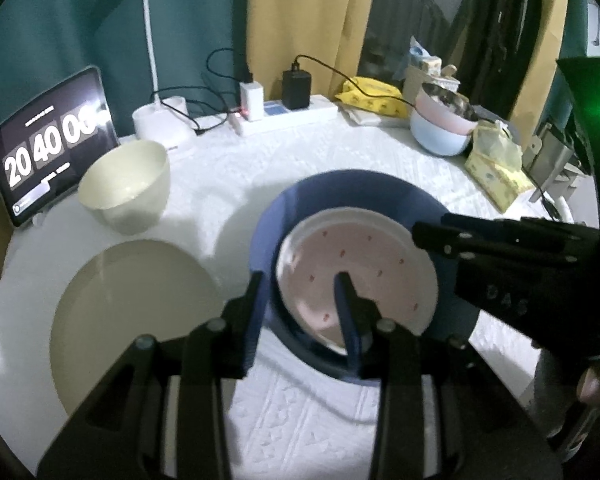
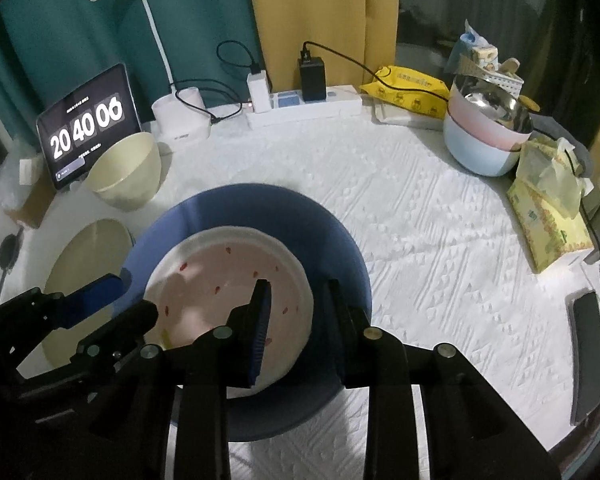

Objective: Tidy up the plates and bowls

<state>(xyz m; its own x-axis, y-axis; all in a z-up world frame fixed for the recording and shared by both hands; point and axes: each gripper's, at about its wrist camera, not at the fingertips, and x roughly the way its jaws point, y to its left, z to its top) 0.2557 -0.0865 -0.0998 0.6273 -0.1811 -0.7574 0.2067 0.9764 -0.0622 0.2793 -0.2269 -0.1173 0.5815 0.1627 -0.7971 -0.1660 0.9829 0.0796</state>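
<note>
A blue plate (image 1: 340,192) (image 2: 260,208) lies on the white tablecloth with a smaller white plate with red specks (image 1: 360,264) (image 2: 228,276) on top of it. My left gripper (image 1: 300,304) (image 2: 124,304) straddles the left rims of both plates, one finger outside the blue rim and one over the white plate; a gap shows and the pads do not press. My right gripper (image 2: 298,308) (image 1: 432,226) straddles the white plate's right rim, open, with its outer finger over the blue plate. A cream bowl (image 1: 128,184) (image 2: 124,172) and a cream plate (image 1: 128,312) (image 2: 88,272) sit to the left.
A stack of pastel bowls with a metal one on top (image 1: 444,120) (image 2: 488,136) stands back right beside a yellow tissue pack (image 1: 496,176) (image 2: 548,224). A tablet clock (image 1: 48,148) (image 2: 86,124), a lamp base (image 2: 180,116) and a power strip (image 2: 304,108) line the back. A phone (image 2: 588,352) lies at the right edge.
</note>
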